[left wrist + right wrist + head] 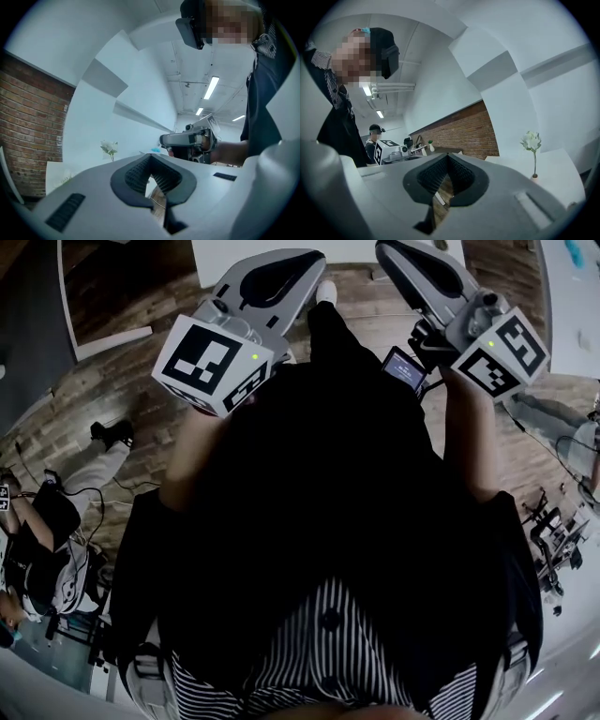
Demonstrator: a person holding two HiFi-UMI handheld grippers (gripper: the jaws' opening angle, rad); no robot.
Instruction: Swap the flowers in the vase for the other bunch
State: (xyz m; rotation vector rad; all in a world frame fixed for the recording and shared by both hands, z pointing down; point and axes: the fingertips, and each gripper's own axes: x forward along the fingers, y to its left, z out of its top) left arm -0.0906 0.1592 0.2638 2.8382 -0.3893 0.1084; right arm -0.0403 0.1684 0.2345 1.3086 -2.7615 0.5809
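A stem of white flowers [531, 140] stands in a small vase [534, 177] on a white table [558, 164], far off to the right in the right gripper view. The left gripper view shows white flowers [109, 149] in the distance at the left, their base hidden behind the jaw. My left gripper [151, 161] is shut with nothing in it. My right gripper [448, 161] is shut and empty as well. In the head view both are held out level in front of the person's body, the left gripper [309, 268] and the right gripper [394, 251] side by side over the wooden floor.
A brick wall [464, 129] runs behind the table. White table edges show at the head view's top [225, 254] and right [572, 296]. Another person [375, 138] with a marker cube stands far back. Someone sits on the floor [47, 549] at the left.
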